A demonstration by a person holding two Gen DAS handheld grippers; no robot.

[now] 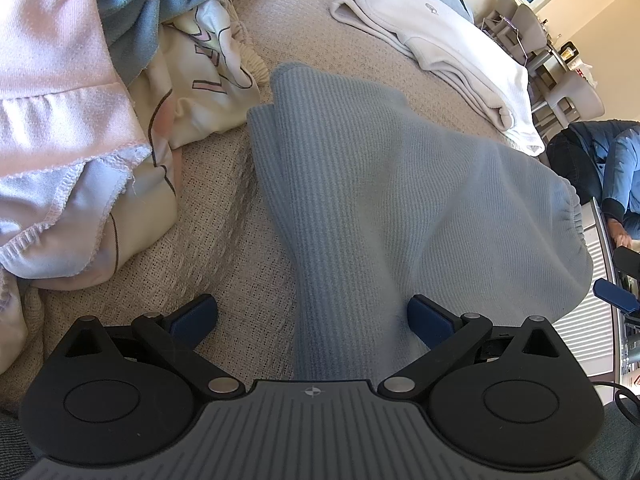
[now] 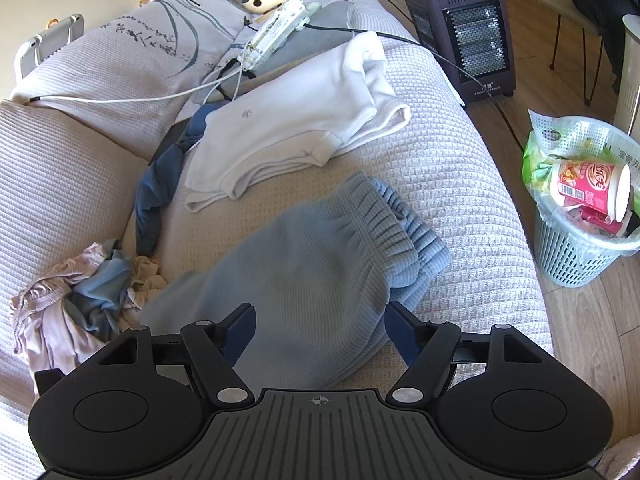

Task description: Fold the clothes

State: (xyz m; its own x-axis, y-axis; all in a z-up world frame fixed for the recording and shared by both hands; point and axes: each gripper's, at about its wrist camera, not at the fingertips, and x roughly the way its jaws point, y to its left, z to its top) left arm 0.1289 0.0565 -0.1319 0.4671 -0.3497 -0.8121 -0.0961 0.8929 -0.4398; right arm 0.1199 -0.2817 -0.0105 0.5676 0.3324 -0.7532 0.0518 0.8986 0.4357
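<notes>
Light blue ribbed trousers [image 1: 380,184] lie folded on the beige sofa cover, their elastic waistband [image 2: 384,216] toward the sofa's front edge. My left gripper [image 1: 312,320] hovers open over one end of them, its blue pads apart and clear of the cloth. Over the trousers [image 2: 304,272] near the waistband end, my right gripper [image 2: 320,332] is open too, with nothing pinched between its pads. A folded white garment [image 2: 296,128] rests further back on the sofa.
A heap of pink, blue and cream clothes [image 1: 80,112] lies left of the trousers. A dark blue garment [image 2: 156,188] lies by the sofa back. A power strip and cables [image 2: 272,36] sit behind. A heater [image 2: 464,28] and a full waste basket [image 2: 584,208] stand on the floor.
</notes>
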